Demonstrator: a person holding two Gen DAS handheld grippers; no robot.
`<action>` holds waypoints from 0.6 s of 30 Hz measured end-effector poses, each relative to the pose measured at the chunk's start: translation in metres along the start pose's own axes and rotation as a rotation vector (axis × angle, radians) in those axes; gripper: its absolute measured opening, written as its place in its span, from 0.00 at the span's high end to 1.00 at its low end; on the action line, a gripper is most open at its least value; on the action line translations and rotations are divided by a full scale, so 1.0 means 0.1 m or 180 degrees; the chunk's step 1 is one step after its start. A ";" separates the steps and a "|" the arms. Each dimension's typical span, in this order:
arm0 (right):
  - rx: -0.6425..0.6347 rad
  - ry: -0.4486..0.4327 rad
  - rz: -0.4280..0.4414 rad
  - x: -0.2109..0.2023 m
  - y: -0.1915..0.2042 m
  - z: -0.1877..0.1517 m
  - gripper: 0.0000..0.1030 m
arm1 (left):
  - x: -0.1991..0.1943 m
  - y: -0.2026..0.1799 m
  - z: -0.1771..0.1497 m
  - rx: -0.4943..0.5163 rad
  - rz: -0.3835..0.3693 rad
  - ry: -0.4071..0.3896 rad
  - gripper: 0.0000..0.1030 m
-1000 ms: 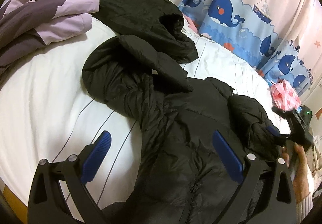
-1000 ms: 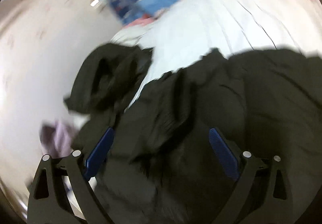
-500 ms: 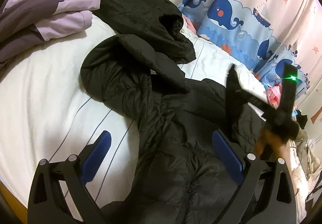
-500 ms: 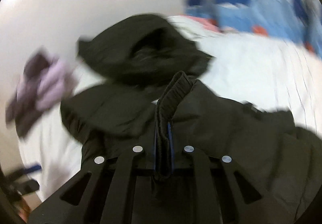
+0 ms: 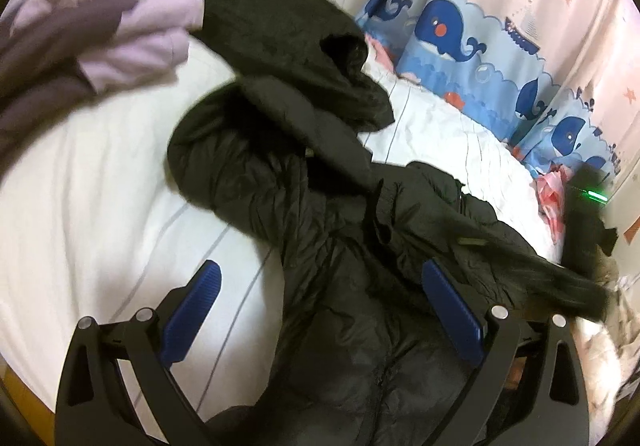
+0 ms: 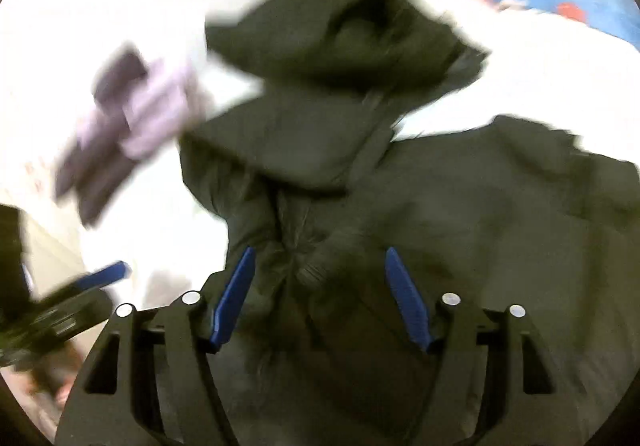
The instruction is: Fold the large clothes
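A large black padded jacket lies spread on the white bed, hood toward the far wall. It also fills the blurred right wrist view. My left gripper is open above the jacket's front, holding nothing. My right gripper is open just above a bunched fold or cuff of the jacket, with fabric between its blue pads. The right gripper's body shows at the far right of the left wrist view, with a stretch of black fabric beside it.
A second black garment lies past the hood. A folded purple and lilac jacket sits at the far left. The white striped bed sheet surrounds them. Whale-print curtains hang at the right, a pink item below them.
My right gripper was shut on a jacket sleeve half a second ago; it is now open, with the sleeve fold below it. It has swung over the jacket. The left gripper has stayed open.
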State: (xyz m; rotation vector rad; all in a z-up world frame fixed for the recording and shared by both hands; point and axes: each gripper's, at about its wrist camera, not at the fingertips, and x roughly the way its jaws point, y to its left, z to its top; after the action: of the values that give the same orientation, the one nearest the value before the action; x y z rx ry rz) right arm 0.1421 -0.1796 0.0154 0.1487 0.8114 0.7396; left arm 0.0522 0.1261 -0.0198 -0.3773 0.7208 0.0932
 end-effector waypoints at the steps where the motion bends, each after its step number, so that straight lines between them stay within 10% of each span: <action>1: 0.0125 -0.0188 -0.0201 -0.30 -0.16 -0.06 0.27 | -0.03 -0.06 0.01 0.0055 -0.0001 -0.0050 0.06; 7: 0.1252 -0.0829 -0.1102 -1.45 -1.30 -0.53 0.19 | 0.27 -0.92 0.26 0.0410 -0.0542 0.0026 0.06; 10: 0.1653 -0.0914 -0.1290 -1.57 -1.68 -0.80 0.18 | 0.74 -1.39 0.26 0.0824 -0.0297 0.0191 0.06; 15: 0.2077 -0.0424 -0.1223 -1.17 -2.12 -1.21 0.18 | 1.91 -1.64 -0.21 0.1366 0.0323 0.1231 0.06; 18: 0.2131 -0.0544 -0.1180 -1.31 -2.03 -1.20 0.18 | 1.88 -1.68 -0.25 0.1624 0.0347 0.1168 0.06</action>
State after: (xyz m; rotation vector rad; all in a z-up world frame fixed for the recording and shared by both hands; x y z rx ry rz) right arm 0.1079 -0.4344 -0.0680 0.6350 0.8663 0.0828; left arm 0.2134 -0.0481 -0.1098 0.1401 1.0936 -0.0607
